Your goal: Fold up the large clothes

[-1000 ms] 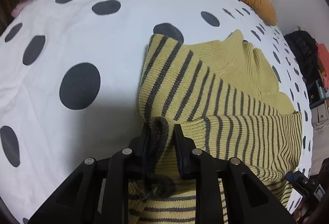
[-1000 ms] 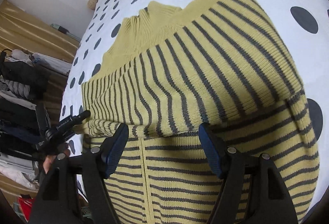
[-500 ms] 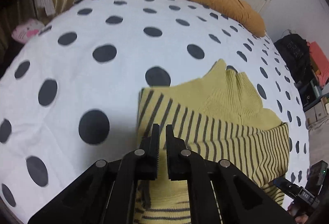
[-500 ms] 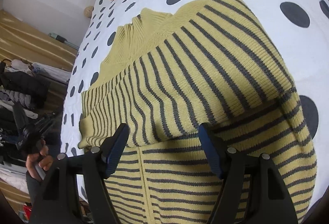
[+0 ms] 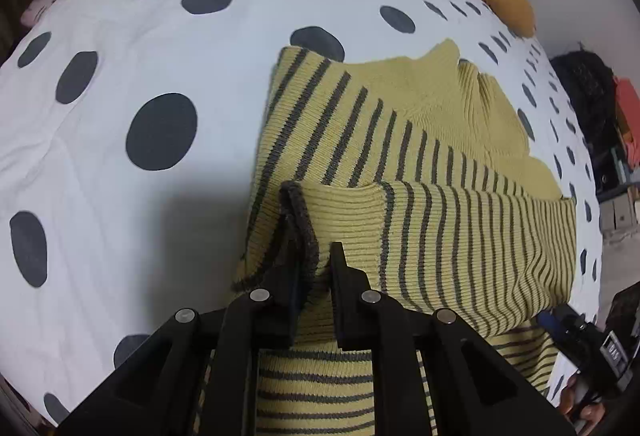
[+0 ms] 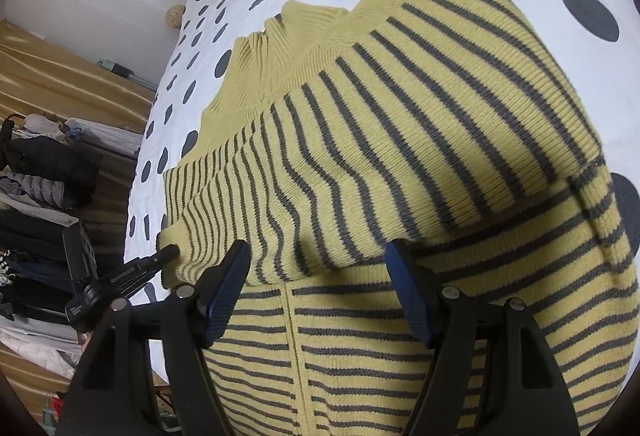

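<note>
Left gripper point(image 5: 316, 268) clenched on sweater cuff point(image 5: 298, 220), holding the sleeve across the striped sweater point(image 6: 420, 139) on the polka-dot bed point(image 5: 160, 35) for folding; right gripper point(image 6: 316, 288) spread, empty, near hem.

The left gripper point(image 5: 314, 268) is made of black plastic, with two flat arms on each side that have long holes cut in them, and round silver screws sit at the joints. The right gripper point(image 6: 316, 288) has the same black arms and silver screws, but its two fingers point(image 6: 226, 292) wear dark blue pads with small ridges. Seen from the right wrist, the other black tool has small white letters on its side.
</note>
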`<act>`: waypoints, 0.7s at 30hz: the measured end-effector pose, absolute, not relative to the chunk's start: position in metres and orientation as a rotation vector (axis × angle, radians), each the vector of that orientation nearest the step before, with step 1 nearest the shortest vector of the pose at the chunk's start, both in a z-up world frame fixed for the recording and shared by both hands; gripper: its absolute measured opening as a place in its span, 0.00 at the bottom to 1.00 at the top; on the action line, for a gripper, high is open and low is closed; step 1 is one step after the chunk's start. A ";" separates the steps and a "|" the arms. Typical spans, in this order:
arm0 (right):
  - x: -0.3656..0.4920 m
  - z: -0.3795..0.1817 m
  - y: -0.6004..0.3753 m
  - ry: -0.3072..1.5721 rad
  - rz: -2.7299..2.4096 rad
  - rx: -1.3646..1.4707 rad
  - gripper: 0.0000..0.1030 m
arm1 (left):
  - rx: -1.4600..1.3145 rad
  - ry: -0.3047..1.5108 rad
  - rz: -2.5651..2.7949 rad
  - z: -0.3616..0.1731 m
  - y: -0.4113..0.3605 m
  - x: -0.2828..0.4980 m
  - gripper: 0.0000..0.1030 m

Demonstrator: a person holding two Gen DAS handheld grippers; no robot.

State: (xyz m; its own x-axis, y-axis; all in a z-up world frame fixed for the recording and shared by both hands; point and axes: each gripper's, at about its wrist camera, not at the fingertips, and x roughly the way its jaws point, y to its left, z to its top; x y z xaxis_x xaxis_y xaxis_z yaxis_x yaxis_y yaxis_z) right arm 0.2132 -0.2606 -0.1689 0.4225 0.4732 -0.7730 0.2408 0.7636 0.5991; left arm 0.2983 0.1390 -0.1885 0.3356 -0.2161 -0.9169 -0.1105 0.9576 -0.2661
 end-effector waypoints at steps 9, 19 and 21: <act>0.219 -0.164 -0.238 1.165 0.220 0.691 0.69 | -0.357 1.110 -0.131 -0.153 0.145 0.309 0.06; 0.227 -0.163 -0.246 1.114 0.166 0.669 0.65 | -0.314 1.137 -0.054 -0.170 0.158 0.374 0.06; 0.232 -0.180 -0.253 1.154 0.115 0.657 0.64 | -0.254 1.218 -0.005 -0.216 0.156 0.362 0.06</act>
State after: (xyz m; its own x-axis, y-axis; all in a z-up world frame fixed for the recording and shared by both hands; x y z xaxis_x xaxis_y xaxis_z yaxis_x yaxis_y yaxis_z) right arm 0.2316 -0.2534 -0.1803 0.4215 0.4101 -0.8088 0.2426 0.8084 0.5363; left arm 0.3621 0.1562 -0.2160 0.3489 -0.1394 -0.9267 -0.1324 0.9716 -0.1961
